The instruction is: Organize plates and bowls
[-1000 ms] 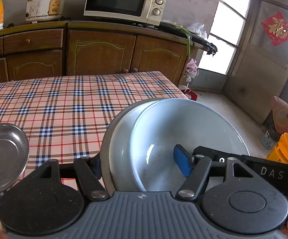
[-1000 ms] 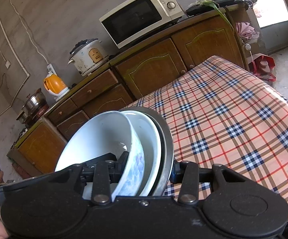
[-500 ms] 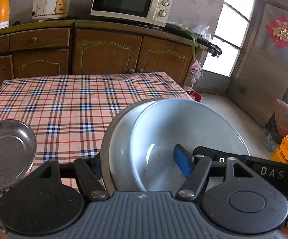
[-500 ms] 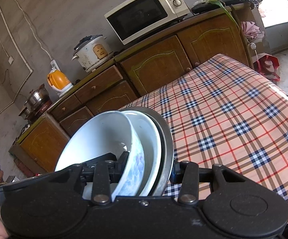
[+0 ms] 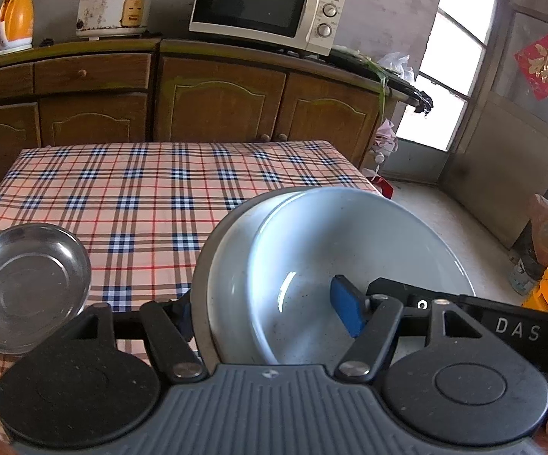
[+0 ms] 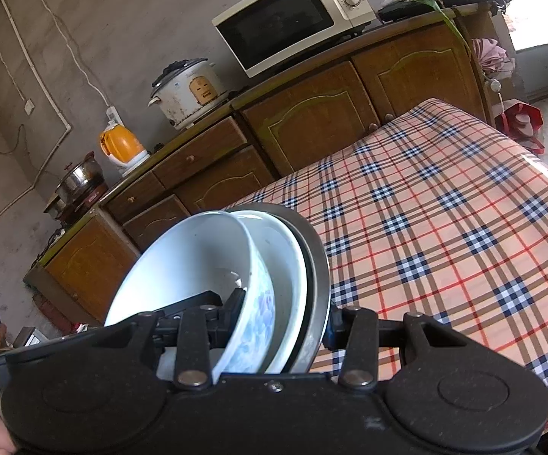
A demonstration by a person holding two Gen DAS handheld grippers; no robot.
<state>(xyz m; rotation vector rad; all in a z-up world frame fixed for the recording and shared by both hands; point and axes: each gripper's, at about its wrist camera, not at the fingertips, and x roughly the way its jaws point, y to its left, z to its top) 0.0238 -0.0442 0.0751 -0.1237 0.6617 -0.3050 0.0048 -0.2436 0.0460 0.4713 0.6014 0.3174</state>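
Gripping a nested stack of dishes between them, both grippers are closed on the same pile. The left gripper (image 5: 270, 309) pinches one side: its blue pad sits inside the wide white plate (image 5: 349, 258), and its other finger presses the outside of the steel dish rim (image 5: 213, 235) that the plate nests in. The right gripper (image 6: 279, 316) clamps the opposite side, one finger inside the blue-patterned white bowl (image 6: 198, 254) and the other against the outside of the steel basin (image 6: 317, 261), with a second white dish (image 6: 289, 265) sandwiched between them. The stack is tilted and sits at the near edge of the table (image 5: 148, 189), which wears a plaid cloth; whether it touches the cloth or is lifted clear cannot be told. A separate small steel plate (image 5: 27, 284) lies flat at the table's near left corner, apart from the stack. Beyond the far edge stands a wooden cabinet (image 5: 217, 102) carrying a microwave (image 5: 262, 7), a rice cooker (image 5: 114, 2) and an orange kettle (image 5: 16, 19).
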